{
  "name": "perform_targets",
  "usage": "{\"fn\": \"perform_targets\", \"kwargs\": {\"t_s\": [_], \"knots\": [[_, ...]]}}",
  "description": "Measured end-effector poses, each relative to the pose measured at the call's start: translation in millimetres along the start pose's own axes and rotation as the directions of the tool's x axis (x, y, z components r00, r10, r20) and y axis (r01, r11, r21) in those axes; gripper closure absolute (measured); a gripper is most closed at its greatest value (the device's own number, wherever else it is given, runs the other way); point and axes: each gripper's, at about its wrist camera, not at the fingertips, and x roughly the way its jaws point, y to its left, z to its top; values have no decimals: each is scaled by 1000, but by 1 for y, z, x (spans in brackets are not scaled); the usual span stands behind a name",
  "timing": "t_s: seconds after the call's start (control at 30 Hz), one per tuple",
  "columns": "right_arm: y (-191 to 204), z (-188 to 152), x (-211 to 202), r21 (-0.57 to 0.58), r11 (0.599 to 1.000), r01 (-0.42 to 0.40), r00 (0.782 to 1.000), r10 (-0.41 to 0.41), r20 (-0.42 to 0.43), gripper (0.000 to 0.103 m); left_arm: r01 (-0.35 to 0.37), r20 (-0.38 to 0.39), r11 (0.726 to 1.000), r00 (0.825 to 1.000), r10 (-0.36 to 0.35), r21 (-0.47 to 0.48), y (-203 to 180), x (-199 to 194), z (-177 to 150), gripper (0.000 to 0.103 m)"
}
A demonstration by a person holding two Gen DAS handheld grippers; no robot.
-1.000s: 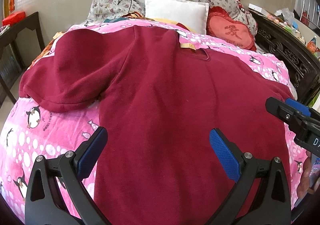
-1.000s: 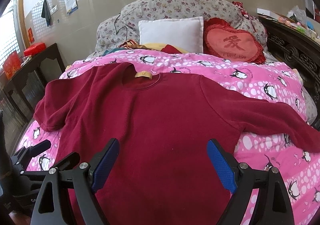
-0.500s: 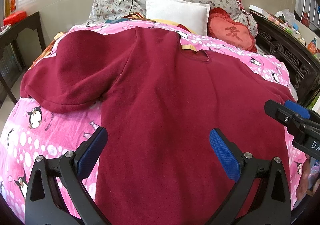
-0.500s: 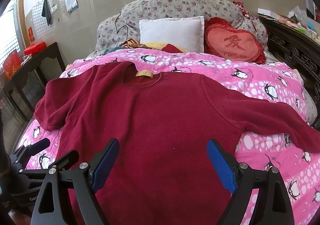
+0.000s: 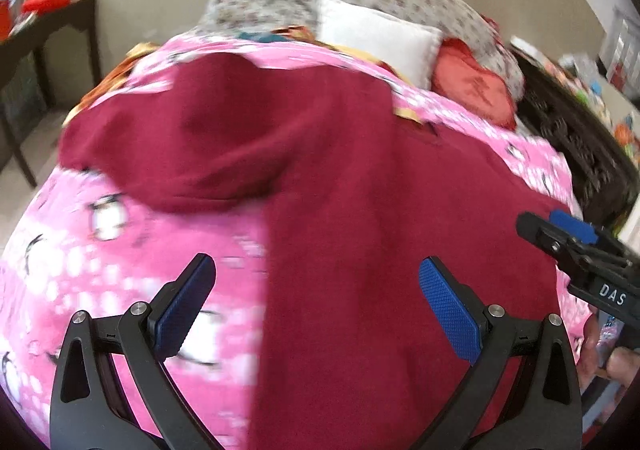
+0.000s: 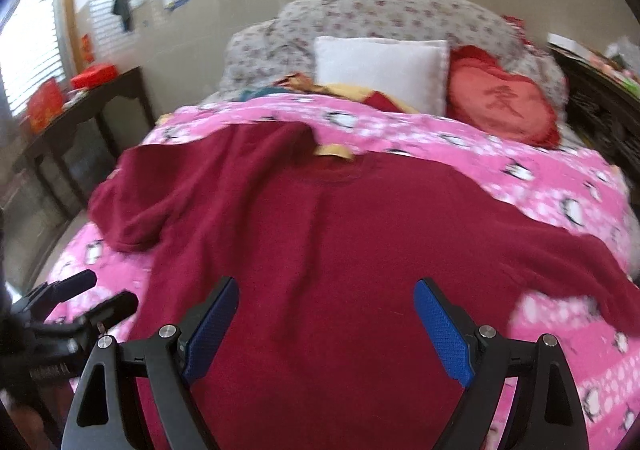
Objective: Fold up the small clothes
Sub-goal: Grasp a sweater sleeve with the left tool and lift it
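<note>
Pink penguin blanket (image 6: 560, 177) carries a maroon sweater (image 6: 340, 250); both grippers (image 5: 316, 306) (image 6: 326, 324) spread wide

so that's one dark red sweater (image 6: 360, 250), one pink penguin blanket (image 6: 540, 177), two grippers, left (image 5: 316, 306) and right (image 6: 326, 324), plus three pillows: floral (image 6: 380, 13), white (image 6: 380, 69), red heart (image 6: 500, 101).

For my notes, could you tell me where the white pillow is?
In the right wrist view, the white pillow sits at the bed's head, against the floral bedding, left of the red heart cushion.
</note>
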Motion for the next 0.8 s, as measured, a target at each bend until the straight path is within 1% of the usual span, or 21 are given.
{"fn": "perform_targets", "kwargs": {"t_s": [0.03, 0.1, 0.13, 0.17, 0.2, 0.23, 0.27, 0.3, 0.37, 0.4, 0.43, 0.47, 0.53, 0.57, 0.63, 0.67, 0.7, 0.73, 0.77, 0.8], "knots": [[7, 3, 2, -12, 1000, -20, 1000, 20, 4, 15, -5, 3, 999, 1000, 5, -34, 14, -3, 3, 1], [31, 12, 8, -61, 995, -76, 997, 77, 19, 15, -15, 7, 990, 1000, 16, -140, 55, -8, 10, 1], [42, 16, 11, -84, 992, -91, 995, 94, 23, 15, -12, 14, 973, 1000, 16, -229, 84, -10, 14, 1], [56, 21, 15, -106, 988, -116, 992, 120, 30, 15, -3, 26, 957, 1000, 11, -289, 103, -11, 15, 1], [70, 25, 19, -123, 981, -148, 988, 152, 32, 15, 7, 43, 935, 999, 8, -355, 124, -13, 17, 1], [84, 30, 24, -134, 975, -177, 983, 182, 23, 15, 15, 60, 896, 998, 13, -443, 151, -12, 18, 1], [95, 33, 28, -140, 971, -195, 980, 199, 13, 15, 20, 69, 871, 997, 16, -491, 167, -11, 19, 1], [107, 36, 32, -148, 967, -208, 978, 210, 2, 15, 22, 76, 835, 997, 24, -550, 189, -8, 21, 1], [126, 37, 35, -169, 960, -225, 974, 228, -6, 15, 22, 69, 790, 997, 25, -612, 216, 1, 29, 1], [134, 36, 35, -184, 956, -230, 972, 233, -7, 15, 26, 59, 769, 998, 15, -639, 227, 7, 31, 1], [139, 36, 37, -197, 953, -229, 973, 232, -11, 15, 51, 53, 732, 998, -20, -679, 240, 16, 32, 1], [145, 34, 38, -211, 950, -232, 972, 234, -15, 15, 94, 58, 675, 995, -75, -732, 253, 28, 33, 1], [152, 31, 42, -232, 945, -232, 972, 231, -34, 15, 143, 75, 585, 988, -138, -798, 269, 46, 36, 1], [153, 29, 45, -236, 944, -229, 973, 224, -48, 15, 152, 87, 568, 986, -140, -809, 276, 50, 42, 1], [148, 25, 49, -228, 947, -226, 974, 215, -70, 15, 163, 112, 549, 986, -125, -820, 283, 58, 51, 1], [144, 24, 50, -218, 949, -227, 974, 215, -78, 15, 174, 122, 538, 984, -131, -825, 286, 64, 57, 1], [140, 23, 51, -204, 952, -227, 973, 214, -86, 15, 183, 128, 522, 982, -140, -833, 289, 69, 62, 1], [138, 23, 52, -191, 955, -227, 973, 213, -90, 15, 192, 137, 499, 980, -146, -845, 295, 74, 65, 1], [134, 23, 51, -182, 957, -227, 973, 213, -94, 15, 207, 158, 471, 977, -141, -857, 301, 78, 65, 1], [132, 22, 50, -178, 958, -226, 973, 212, -94, 15, 223, 180, 457, 974, -136, -861, 305, 81, 69, 1]]}}
